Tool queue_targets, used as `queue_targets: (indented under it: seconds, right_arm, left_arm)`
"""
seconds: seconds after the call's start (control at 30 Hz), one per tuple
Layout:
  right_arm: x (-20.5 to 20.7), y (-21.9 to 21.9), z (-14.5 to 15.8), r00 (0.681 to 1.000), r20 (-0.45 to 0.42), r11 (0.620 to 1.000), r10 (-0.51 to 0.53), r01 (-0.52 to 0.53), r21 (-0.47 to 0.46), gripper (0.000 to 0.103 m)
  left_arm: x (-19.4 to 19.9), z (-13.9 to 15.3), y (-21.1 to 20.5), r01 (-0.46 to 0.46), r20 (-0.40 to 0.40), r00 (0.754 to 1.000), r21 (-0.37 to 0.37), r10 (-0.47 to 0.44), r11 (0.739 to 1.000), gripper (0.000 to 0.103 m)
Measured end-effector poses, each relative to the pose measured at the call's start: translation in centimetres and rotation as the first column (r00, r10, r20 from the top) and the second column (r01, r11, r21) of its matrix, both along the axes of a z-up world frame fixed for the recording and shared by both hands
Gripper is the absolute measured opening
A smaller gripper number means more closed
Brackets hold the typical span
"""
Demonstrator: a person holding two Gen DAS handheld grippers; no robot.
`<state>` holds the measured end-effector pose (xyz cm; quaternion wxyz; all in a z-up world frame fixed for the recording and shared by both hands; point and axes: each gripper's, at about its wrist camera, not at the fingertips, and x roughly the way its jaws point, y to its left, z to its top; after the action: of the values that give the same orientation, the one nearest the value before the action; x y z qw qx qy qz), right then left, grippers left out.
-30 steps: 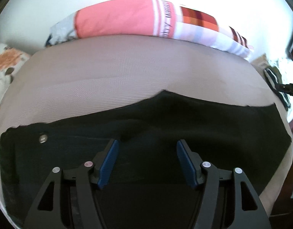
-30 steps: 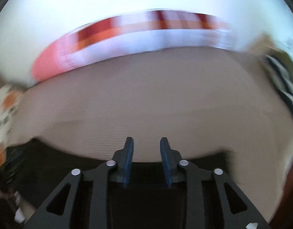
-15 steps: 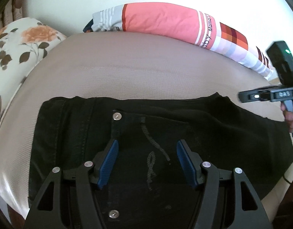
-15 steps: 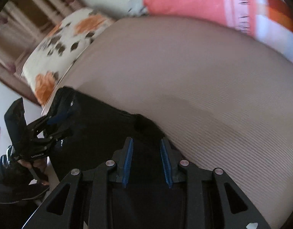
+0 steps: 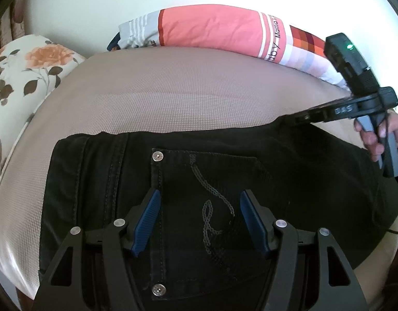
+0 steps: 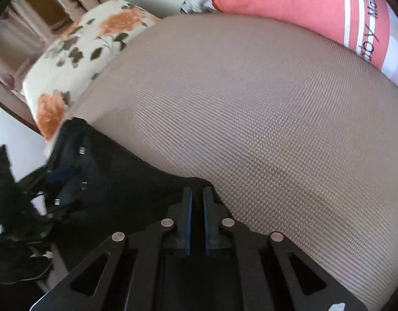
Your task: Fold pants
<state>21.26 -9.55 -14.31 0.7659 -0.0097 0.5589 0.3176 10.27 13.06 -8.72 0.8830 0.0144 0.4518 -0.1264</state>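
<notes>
The left gripper (image 5: 199, 220) hangs with jaws wide apart over the back pocket (image 5: 206, 194) of the black pants (image 5: 95, 181). The right gripper (image 6: 197, 215) has its jaws pinched on the pants' far edge. The pants lie flat on the bed (image 5: 173, 90), below the pink pillow (image 5: 211, 29).

Left hand-held gripper (image 5: 199, 220) hovers spread wide over black pants (image 5: 289, 176) on the bed (image 5: 186, 98).
</notes>
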Motion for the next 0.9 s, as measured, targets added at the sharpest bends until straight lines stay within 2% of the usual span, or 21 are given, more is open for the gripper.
queue_targets:
  seconds: [0.1,0.13,0.27,0.43,0.5,0.6,0.7,0.9]
  right_arm:
    - [-0.2,-0.1,0.1,1.000,0.009,1.000,-0.025,0.025,0.005,0.012]
    - [-0.2,-0.4,0.5,0.999,0.010,0.999,-0.041,0.041,0.005,0.020]
    - [-2.0,-3.3,3.8,0.983,0.078,0.986,-0.166,0.165,0.025,0.022]
    - [-6.1,-8.5,6.3,0.935,0.149,0.941,-0.323,0.334,-0.058,0.026]
    - [-8.2,-10.3,6.1,0.914,0.171,0.909,-0.367,0.392,-0.140,0.026]
    - [-10.4,-11.9,5.0,0.901,0.170,0.871,-0.399,0.430,-0.237,0.026]
    - [-11.7,-13.0,4.1,0.888,0.152,0.851,-0.434,0.459,-0.253,0.026]
    - [-11.5,-14.5,1.6,0.860,0.154,0.820,-0.486,0.510,-0.261,0.024]
  left_arm:
    - [0.0,0.4,-0.7,0.018,-0.003,1.000,0.034,-0.017,0.999,0.066]
    - [0.1,0.7,-0.9,0.025,-0.003,1.000,0.028,-0.025,0.999,0.066]
    - [0.7,2.8,-2.8,0.084,0.043,0.996,0.008,-0.084,0.996,0.066]
    - [2.6,4.0,-7.7,0.210,0.063,0.976,-0.026,-0.208,0.977,0.066]
    - [3.2,3.8,-9.5,0.250,0.055,0.967,-0.036,-0.247,0.968,0.066]
    - [4.0,2.9,-12.5,0.302,0.040,0.953,-0.025,-0.301,0.953,0.066]
    - [4.9,1.8,-14.5,0.327,0.007,0.945,-0.018,-0.327,0.945,0.066]
    - [6.4,-0.1,-16.3,0.312,-0.030,0.950,0.033,-0.312,0.949,0.066]
